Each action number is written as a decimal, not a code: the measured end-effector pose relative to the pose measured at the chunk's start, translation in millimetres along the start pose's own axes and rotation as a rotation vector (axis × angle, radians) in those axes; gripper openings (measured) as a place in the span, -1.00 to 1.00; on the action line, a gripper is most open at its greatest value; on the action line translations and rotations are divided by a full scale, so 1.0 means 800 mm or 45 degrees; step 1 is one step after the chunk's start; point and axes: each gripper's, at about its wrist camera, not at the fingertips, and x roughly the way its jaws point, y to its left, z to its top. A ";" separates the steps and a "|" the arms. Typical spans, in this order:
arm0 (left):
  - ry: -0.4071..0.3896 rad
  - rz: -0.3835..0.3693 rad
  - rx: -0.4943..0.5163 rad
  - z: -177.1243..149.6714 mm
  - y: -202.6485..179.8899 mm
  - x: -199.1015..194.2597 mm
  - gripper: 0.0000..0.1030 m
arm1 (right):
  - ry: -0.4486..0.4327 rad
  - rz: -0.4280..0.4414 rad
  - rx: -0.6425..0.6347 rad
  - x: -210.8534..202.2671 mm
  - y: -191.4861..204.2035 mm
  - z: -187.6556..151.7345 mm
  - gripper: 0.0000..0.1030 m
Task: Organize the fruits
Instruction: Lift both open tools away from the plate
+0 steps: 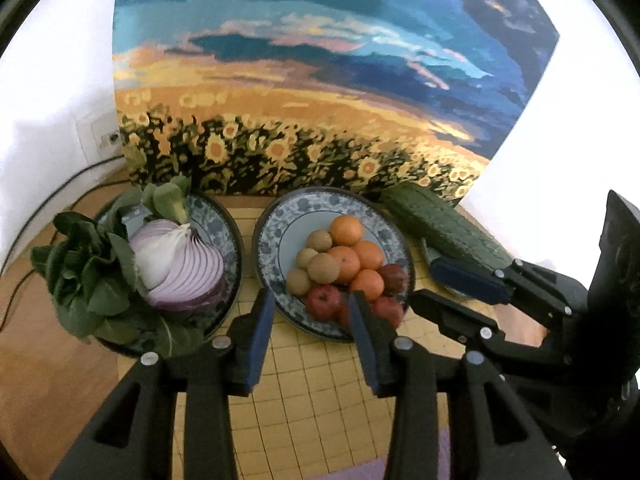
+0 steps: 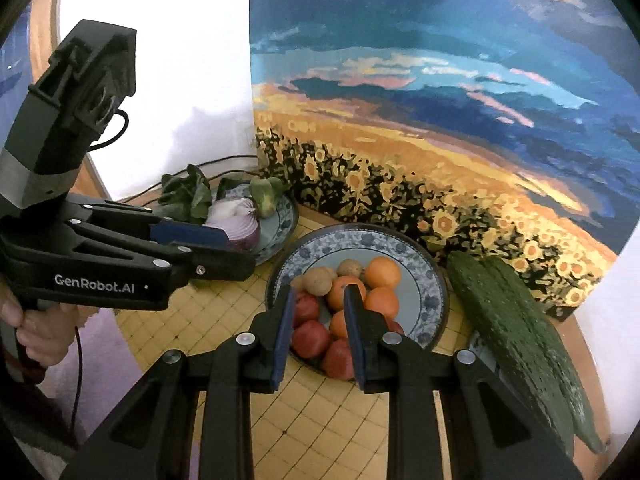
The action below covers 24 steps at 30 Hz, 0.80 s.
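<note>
A blue-patterned plate (image 1: pixel 269 240) (image 2: pixel 434 300) holds oranges (image 1: pixel 346 230) (image 2: pixel 383 272), brown round fruits (image 1: pixel 323 268) (image 2: pixel 318 281) and red fruits (image 1: pixel 323 300) (image 2: pixel 310 338). My left gripper (image 1: pixel 310 300) (image 2: pixel 240 250) is open and empty above the plate's near left rim. My right gripper (image 2: pixel 319 290) (image 1: pixel 424 282) hangs over the plate's near edge. Its jaws are drawn in to a narrow gap with nothing between them.
A second patterned plate (image 1: pixel 236 240) (image 2: pixel 286 216) on the left carries a cut red onion (image 1: pixel 180 264) (image 2: pixel 240 220) and leafy greens (image 1: pixel 84 276) (image 2: pixel 186 192). Cucumbers (image 1: pixel 440 228) (image 2: pixel 516 336) lie to the right. A sunflower painting (image 1: pixel 320 80) stands behind. A hand (image 2: pixel 36 328) holds the left gripper.
</note>
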 end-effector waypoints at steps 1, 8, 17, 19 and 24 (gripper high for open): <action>-0.003 0.002 0.006 -0.002 -0.003 -0.004 -0.22 | -0.008 -0.001 0.010 -0.006 -0.001 -0.002 -0.49; -0.038 0.021 0.050 -0.018 -0.024 -0.033 -0.16 | -0.065 -0.026 0.086 -0.043 0.004 -0.010 -0.49; -0.094 0.032 0.082 -0.033 -0.038 -0.064 -0.15 | -0.145 -0.049 0.120 -0.085 0.013 -0.015 -0.49; -0.104 0.032 0.084 -0.039 -0.039 -0.071 -0.15 | -0.160 -0.056 0.128 -0.093 0.016 -0.018 -0.49; -0.109 0.035 0.092 -0.053 -0.042 -0.083 -0.15 | -0.183 -0.065 0.154 -0.114 0.022 -0.029 -0.49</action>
